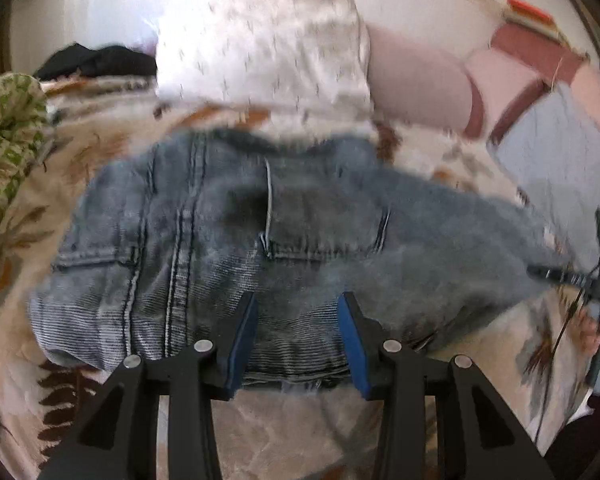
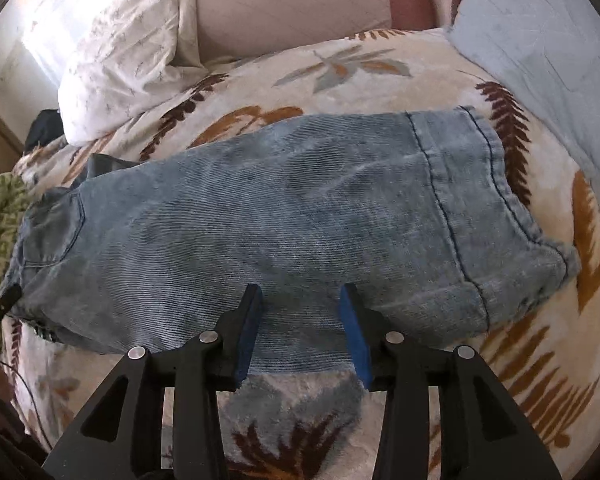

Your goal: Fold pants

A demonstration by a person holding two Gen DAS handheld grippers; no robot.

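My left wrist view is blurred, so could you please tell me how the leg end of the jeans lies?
Observer: The jeans lie flat on the leaf-print blanket, with the hem laid out straight.
Operator: Thank you. Is the right hand-held gripper holding anything?
Observer: No, the right hand-held gripper is open, poised at the near edge of the leg.
Operator: Is anything lying on the hem?
Observer: Nothing. The light blue pillow sits apart, beyond it.

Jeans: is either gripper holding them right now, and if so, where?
Neither holds anything. The left gripper and the right gripper both have their fingers spread open over the near edge of the jeans, which lie flat on the blanket.
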